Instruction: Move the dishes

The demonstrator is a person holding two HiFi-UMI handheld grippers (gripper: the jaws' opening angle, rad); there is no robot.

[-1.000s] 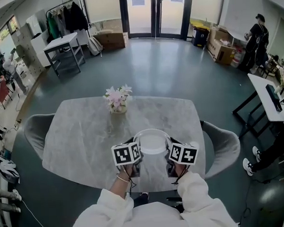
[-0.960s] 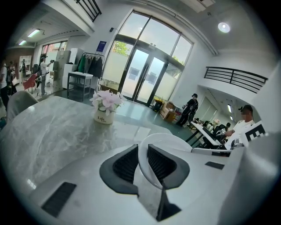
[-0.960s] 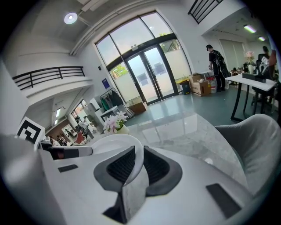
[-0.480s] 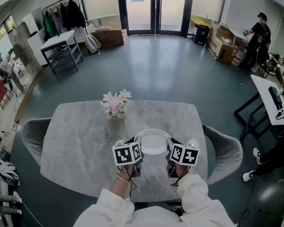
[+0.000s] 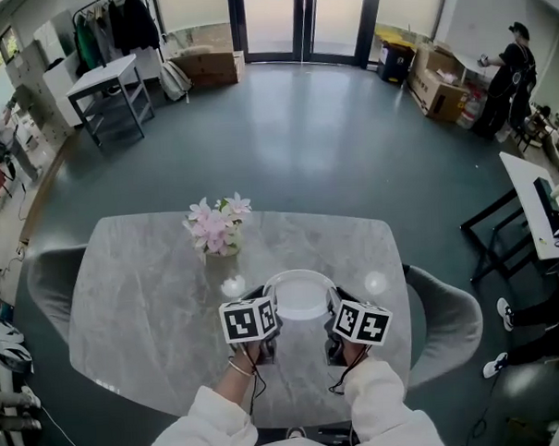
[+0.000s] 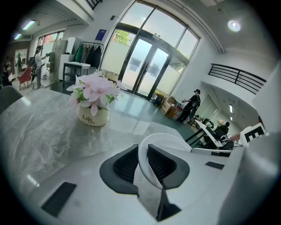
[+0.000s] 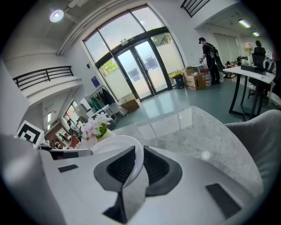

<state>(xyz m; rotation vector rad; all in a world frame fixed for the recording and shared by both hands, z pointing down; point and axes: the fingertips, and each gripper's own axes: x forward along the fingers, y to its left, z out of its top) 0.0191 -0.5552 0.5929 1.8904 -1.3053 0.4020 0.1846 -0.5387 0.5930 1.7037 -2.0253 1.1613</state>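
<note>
L claw (image 6: 142,161) & R claw (image 7: 139,163) each clamped on opp. rims of white dish (image 5: 301,295), held over table (image 5: 135,298), person's side. Judged ceramic: stiff, glazed, slippery, breakable. Rim holds adequate; keep level.

White dish (image 5: 301,296), grey marbled table (image 5: 139,293), pink flowers (image 5: 212,224)

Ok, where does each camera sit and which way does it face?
Head view: on the person's head, looking steeply down at the marble table; sleeves, left gripper and right gripper show, pinching the white plate.
Left gripper view: on that gripper, looking along its jaws past the flower pot to the glass doors.
Right gripper view: on that gripper, along its jaws, toward the same doors.
Both gripper views share plate rim, flower pot, doors.
</note>
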